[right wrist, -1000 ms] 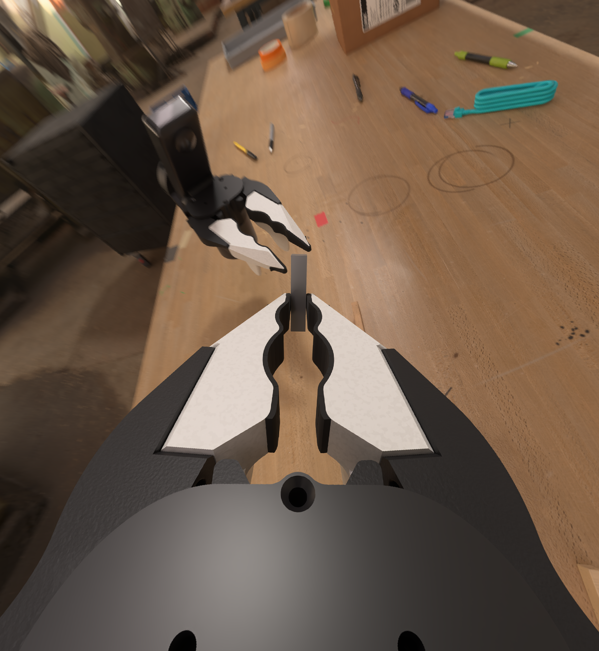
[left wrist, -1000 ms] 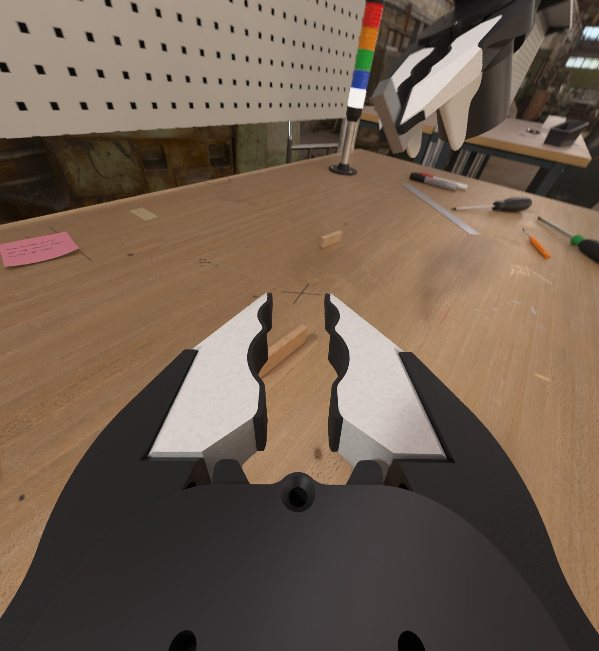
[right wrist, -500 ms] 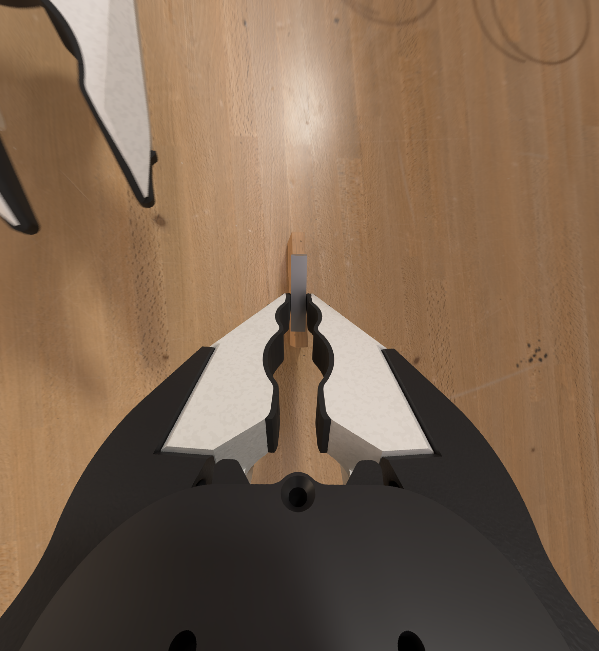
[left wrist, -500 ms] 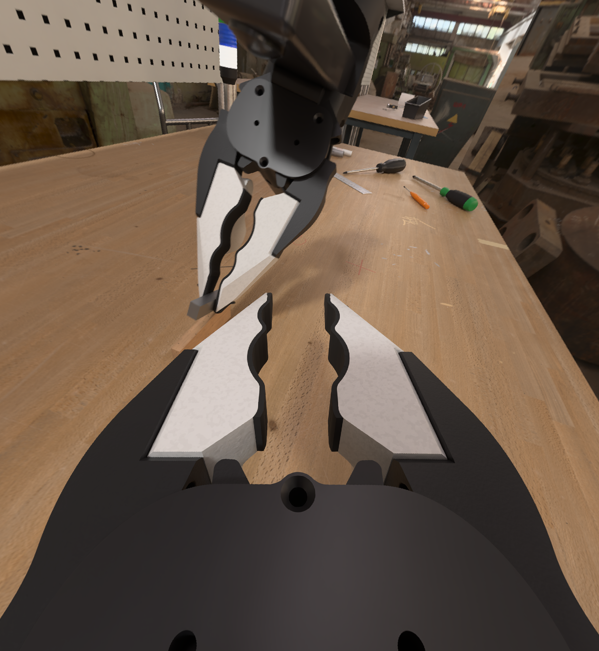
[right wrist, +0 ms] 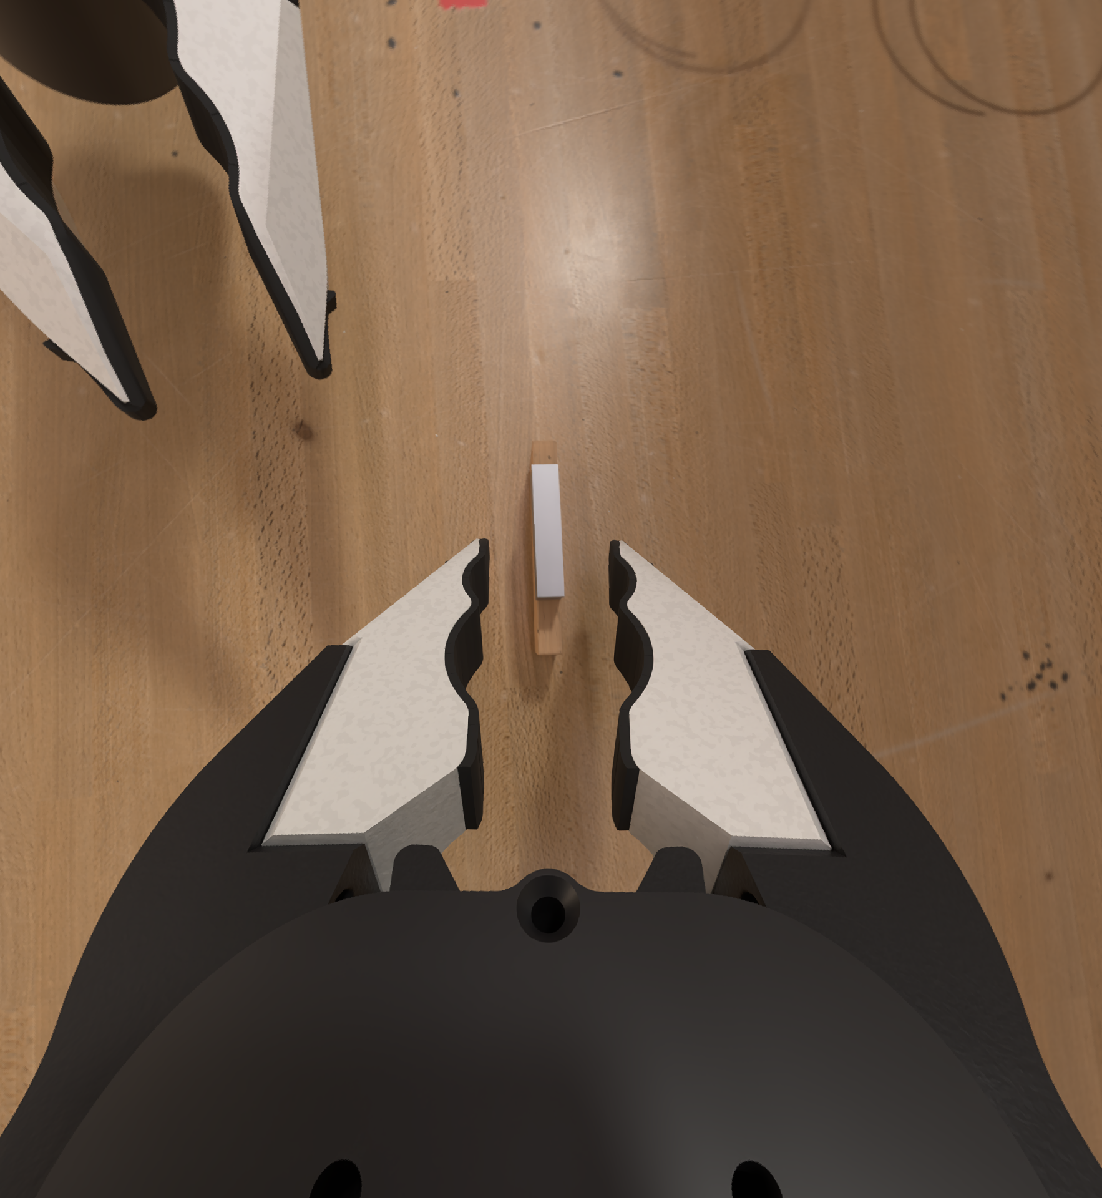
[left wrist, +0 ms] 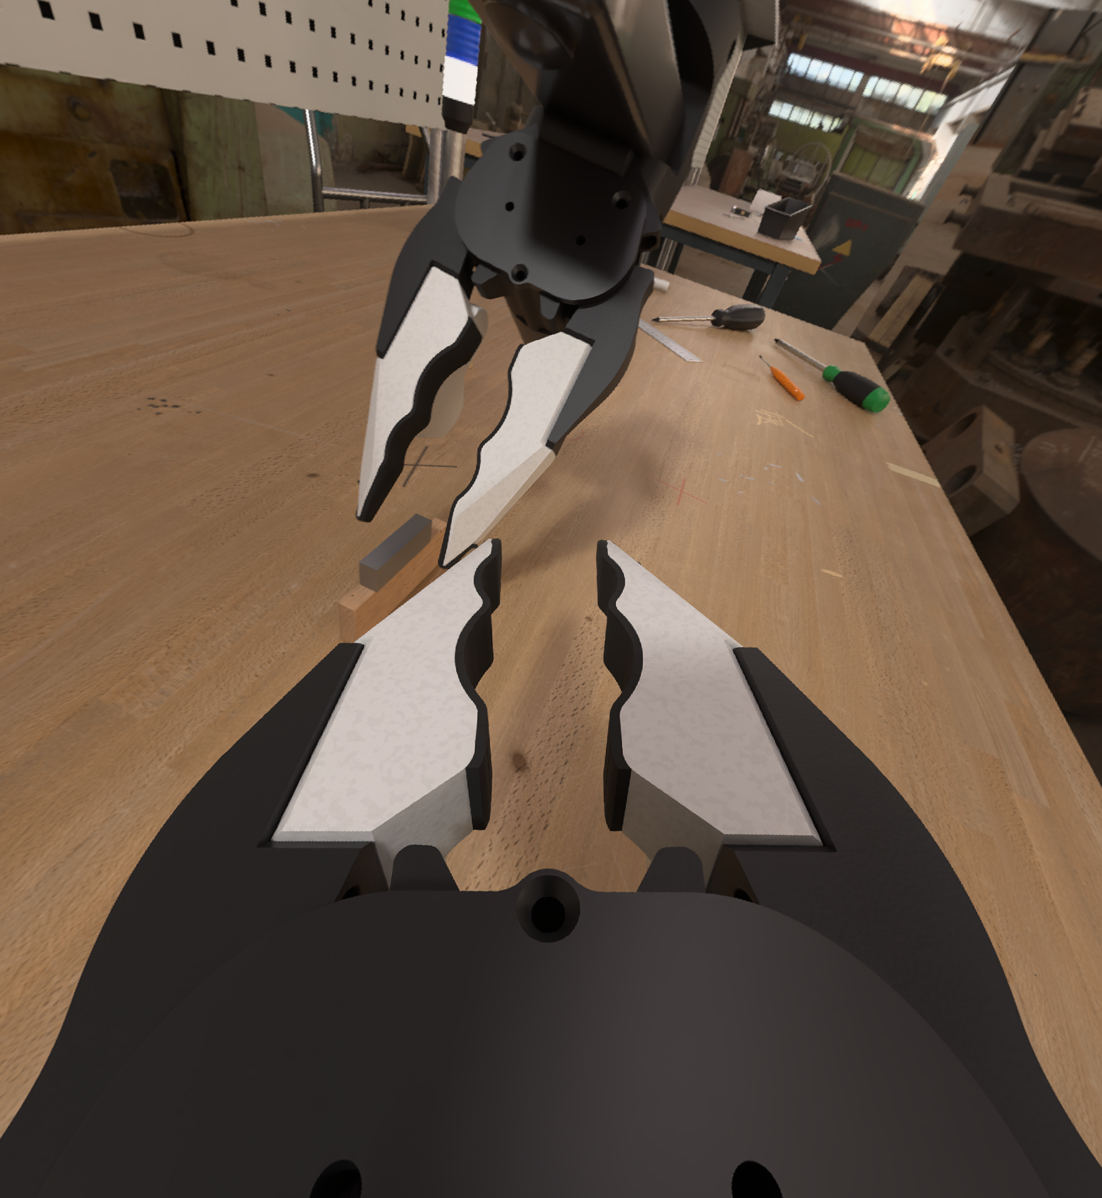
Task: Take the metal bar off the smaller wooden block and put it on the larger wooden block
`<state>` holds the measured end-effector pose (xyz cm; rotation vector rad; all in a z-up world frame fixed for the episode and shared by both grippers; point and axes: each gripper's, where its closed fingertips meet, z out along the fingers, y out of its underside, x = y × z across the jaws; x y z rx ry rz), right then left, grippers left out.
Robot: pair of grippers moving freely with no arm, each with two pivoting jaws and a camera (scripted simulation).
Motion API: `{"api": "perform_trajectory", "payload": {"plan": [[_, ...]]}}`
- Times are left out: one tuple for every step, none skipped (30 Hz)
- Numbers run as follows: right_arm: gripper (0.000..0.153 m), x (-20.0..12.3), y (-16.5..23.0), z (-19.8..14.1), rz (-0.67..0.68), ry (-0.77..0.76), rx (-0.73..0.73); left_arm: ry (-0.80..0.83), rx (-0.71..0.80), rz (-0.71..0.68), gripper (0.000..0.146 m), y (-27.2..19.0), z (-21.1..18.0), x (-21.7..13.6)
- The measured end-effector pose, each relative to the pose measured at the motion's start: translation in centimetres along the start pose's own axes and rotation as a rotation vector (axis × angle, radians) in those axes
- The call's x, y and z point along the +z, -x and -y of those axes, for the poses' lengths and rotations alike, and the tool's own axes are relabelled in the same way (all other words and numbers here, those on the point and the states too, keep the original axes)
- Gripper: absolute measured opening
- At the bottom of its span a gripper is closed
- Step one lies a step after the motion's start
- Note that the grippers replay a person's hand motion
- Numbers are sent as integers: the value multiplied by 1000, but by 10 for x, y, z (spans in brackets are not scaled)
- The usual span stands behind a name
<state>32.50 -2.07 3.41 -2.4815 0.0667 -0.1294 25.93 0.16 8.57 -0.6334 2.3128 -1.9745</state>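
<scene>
Since half a second ago, when the right gripper [right wrist: 548, 544] was pinching the short grey metal bar [right wrist: 547, 528], its jaws have spread wide and hold nothing. That bar now lies along the long tan wooden block [right wrist: 547, 625] on the workbench [right wrist: 859, 454], so I'd call the placement basically done. Left gripper [left wrist: 548, 544] hovers nearby, open and empty too.

The left gripper's fingers [left wrist: 406, 687] hide the near end of the wooden block [left wrist: 393, 587]; the signal tower [left wrist: 461, 65] at the workbench's far edge is cropped.
</scene>
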Motion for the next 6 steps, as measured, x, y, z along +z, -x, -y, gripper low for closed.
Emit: {"api": "perform_trajectory", "payload": {"plan": [[36, -2, -1, -1, -11, -13, 16, 6, 4, 8, 29, 1, 1, 0], [35, -5, -3, -2, -19, -24, 35, 11, 11, 17, 29, 2, 2, 1], [35, -7, -3, -3, -24, -33, 57, 16, 22, 28, 29, 3, 3, 1], [34, -8, -4, -5, -27, -46, 80, 22, 33, 39, 29, 5, 3, 2], [34, -9, -5, -6, -28, -61, 103, 28, 42, 46, 29, 6, 4, 3], [34, -10, -5, -7, -29, -79, 127, 33, 47, 50, 29, 7, 4, 3]]}}
